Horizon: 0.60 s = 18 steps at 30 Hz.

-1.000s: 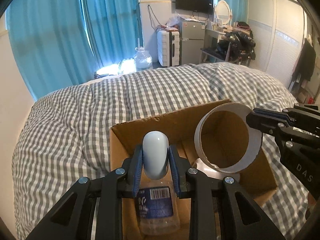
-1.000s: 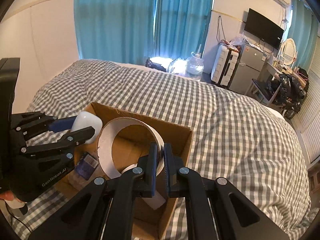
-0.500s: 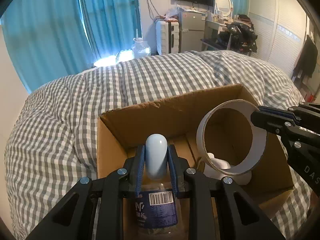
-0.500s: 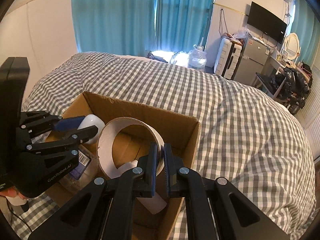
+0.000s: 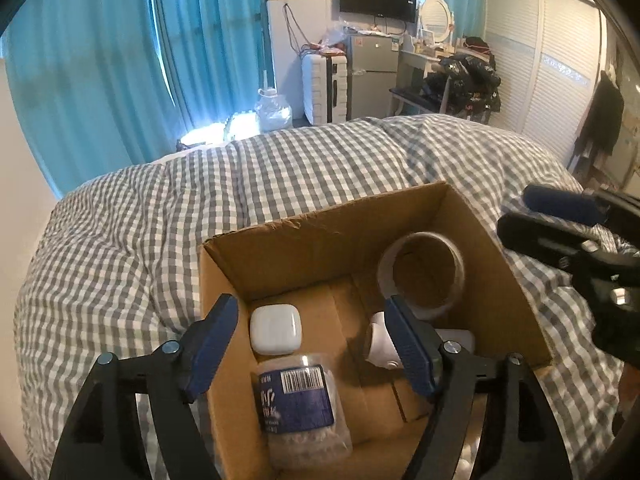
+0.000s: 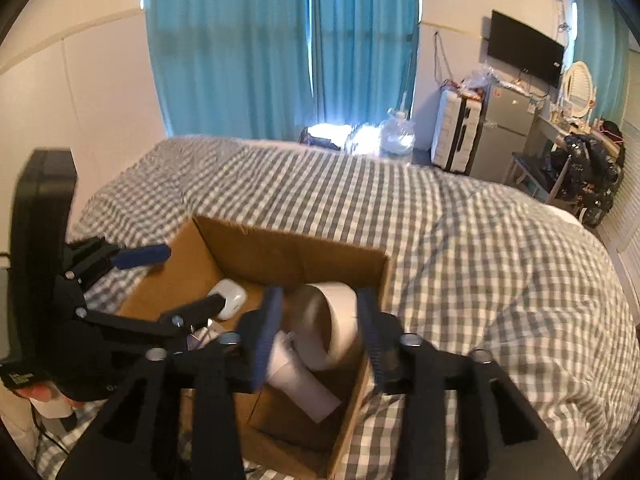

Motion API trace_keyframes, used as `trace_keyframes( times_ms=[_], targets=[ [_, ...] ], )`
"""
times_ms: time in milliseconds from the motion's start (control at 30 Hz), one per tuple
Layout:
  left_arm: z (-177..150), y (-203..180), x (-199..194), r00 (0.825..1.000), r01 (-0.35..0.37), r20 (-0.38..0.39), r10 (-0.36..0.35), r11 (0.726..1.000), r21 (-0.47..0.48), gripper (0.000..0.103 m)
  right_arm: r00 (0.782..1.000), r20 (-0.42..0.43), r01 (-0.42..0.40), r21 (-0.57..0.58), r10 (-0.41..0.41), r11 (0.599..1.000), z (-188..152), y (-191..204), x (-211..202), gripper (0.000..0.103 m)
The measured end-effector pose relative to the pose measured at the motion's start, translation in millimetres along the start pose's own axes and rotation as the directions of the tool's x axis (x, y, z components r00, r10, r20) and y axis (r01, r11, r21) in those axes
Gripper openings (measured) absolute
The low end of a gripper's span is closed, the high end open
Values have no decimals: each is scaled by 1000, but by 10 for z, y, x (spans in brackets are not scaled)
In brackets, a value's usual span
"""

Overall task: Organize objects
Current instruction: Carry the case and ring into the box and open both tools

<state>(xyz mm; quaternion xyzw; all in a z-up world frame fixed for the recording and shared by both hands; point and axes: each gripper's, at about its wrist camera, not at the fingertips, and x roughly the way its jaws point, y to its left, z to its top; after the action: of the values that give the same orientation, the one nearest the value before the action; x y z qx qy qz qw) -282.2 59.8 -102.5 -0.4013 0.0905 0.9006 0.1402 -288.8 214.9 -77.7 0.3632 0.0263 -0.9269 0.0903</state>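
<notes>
An open cardboard box (image 5: pixel 320 236) (image 6: pixel 288 248) sits on the checked bed. Inside lie a white rounded case (image 5: pixel 275 329) (image 6: pixel 229 300), a clear bottle with a blue label (image 5: pixel 298 400), a wide white tape roll (image 5: pixel 422 276) (image 6: pixel 334 326) leaning at the right wall, and a white object (image 5: pixel 378 346) below it. My left gripper (image 5: pixel 310 350) is open and empty above the box's near side. My right gripper (image 6: pixel 320 332) is open and empty just above the tape roll; it also shows in the left wrist view (image 5: pixel 560 220).
The grey-and-white checked duvet (image 5: pixel 280 168) surrounds the box. Blue curtains (image 5: pixel 120 60), a white suitcase (image 5: pixel 324 80), a small fridge, a desk with dark bags and a wall TV stand beyond the bed. A wall lies at the left.
Both grippers opened. The white case dropped from my left gripper into the box beside the bottle. The tape roll dropped from my right gripper and leans in the box.
</notes>
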Motion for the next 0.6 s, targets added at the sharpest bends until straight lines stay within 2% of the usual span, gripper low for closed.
trace_keyframes(
  times_ms=[67, 267, 600],
  targets=[
    [14, -10, -156, 1000, -6, 13, 6, 1000, -2, 79, 999, 31, 6, 8, -6, 1000, 38, 8, -171, 57],
    [59, 8, -737, 996, -9, 84, 11, 999, -31, 87, 994, 104, 31, -7, -30, 999, 84, 90, -736, 60],
    [-68, 50, -1626, 985, -34, 167, 47, 996, -80, 92, 982, 175, 77, -48, -68, 996, 20, 301, -1631, 67]
  ],
)
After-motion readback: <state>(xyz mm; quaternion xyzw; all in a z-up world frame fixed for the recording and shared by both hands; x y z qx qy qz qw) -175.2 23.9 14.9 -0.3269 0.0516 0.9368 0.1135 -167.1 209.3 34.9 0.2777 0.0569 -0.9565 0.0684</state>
